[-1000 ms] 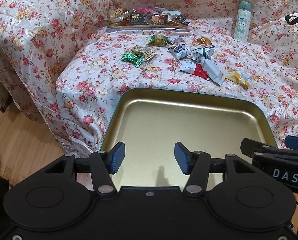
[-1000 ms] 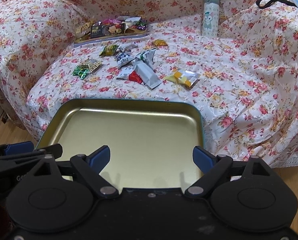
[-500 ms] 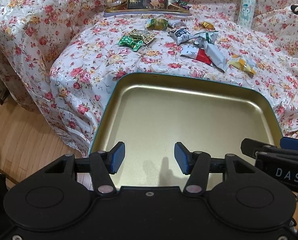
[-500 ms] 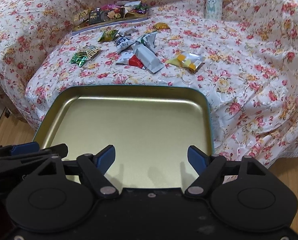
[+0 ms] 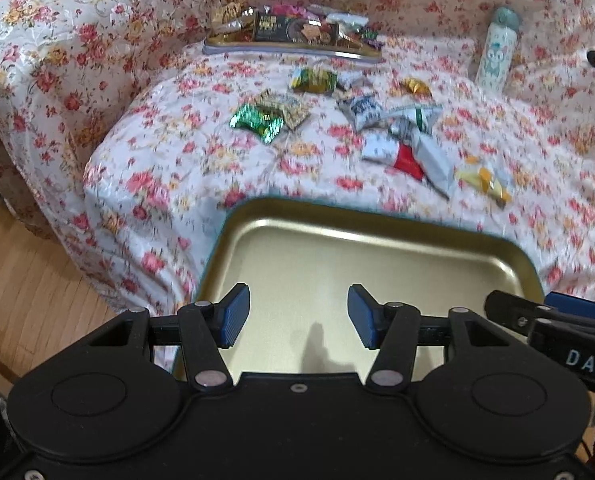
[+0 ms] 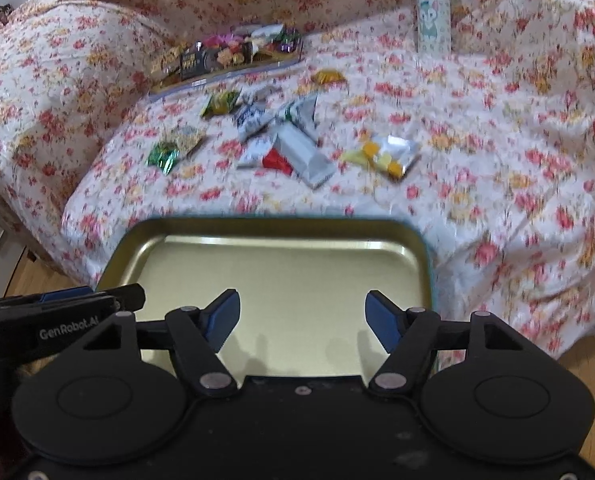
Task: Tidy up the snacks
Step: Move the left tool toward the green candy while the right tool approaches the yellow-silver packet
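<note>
- Compared with half a second earlier, the shallow gold-coloured metal tray with a teal outer rim (image 5: 377, 236) shows less of itself in both wrist views, and the flowered sofa seat fills more of the picture; both current views are motion-blurred.
- Both hand-held grippers look over the tray from its near side: the left hand-held gripper (image 5: 298, 317) has its blue pads spread apart over the tray's bare floor, gripping nothing.
- Likewise the right hand-held gripper (image 6: 302, 322) stands with its pads wide apart and nothing between them; how the tray is supported I cannot tell.
- Lying with its long axis left to right, the tray has its far long rim towards the sofa's front edge.
- Loose snacks are scattered on the white rose-patterned sofa cover (image 5: 169, 160) beyond that rim: a shiny green foil packet (image 5: 259, 122), a white-and-red wrapper pile (image 5: 407, 148) and a yellow-and-clear candy packet (image 5: 483, 180), which lies nearest the tray's far right corner.
- Farther back, a second flat tray heaped with mixed snack packets (image 5: 293, 34) sits against the backrest, long axis also left to right.
- Right of the snacks, a pale cartoon-printed bottle (image 5: 495, 52) stands upright, well apart from them.
- Bare cover lies between the tray's far rim and the nearest wrappers; wooden floor (image 5: 25, 280) shows to the left, below the seat's edge.
</note>
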A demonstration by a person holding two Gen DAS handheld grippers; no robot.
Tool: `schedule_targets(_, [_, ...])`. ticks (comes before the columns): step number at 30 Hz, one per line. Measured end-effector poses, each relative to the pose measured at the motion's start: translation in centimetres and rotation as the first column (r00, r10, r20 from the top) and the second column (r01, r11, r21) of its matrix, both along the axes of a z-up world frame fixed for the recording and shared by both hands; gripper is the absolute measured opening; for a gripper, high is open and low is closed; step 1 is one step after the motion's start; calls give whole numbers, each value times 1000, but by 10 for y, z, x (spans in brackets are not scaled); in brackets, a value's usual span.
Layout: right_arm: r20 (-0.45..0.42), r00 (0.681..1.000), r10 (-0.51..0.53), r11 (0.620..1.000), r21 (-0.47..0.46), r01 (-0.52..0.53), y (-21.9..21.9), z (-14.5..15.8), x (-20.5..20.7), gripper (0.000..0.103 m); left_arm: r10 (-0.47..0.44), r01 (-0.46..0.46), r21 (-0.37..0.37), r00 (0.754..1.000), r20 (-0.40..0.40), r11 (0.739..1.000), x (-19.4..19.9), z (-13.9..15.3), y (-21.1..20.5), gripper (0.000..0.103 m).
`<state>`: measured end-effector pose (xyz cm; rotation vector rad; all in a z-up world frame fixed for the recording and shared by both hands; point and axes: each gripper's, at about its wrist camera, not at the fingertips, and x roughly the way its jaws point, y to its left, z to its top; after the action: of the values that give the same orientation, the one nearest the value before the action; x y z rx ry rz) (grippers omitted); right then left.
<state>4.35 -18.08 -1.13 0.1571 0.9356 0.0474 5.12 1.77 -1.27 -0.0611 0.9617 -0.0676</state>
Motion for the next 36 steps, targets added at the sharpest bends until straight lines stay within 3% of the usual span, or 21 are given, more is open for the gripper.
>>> schedule_targets(10, [53,998,-27,999,44,25,-15,5,52,73,5,-6,14,998,59,1000,51,2,4,60])
schedule_targets(26, [26,997,-74,997,2,74,-34,-20,141,73,47,-49,52,998,40,997,153,-19,19,60])
schedule_targets(36, [17,997,-75,997,-9,76,-39,-32,168,73,27,-31,51,998,63,998,173,-29,22,60])
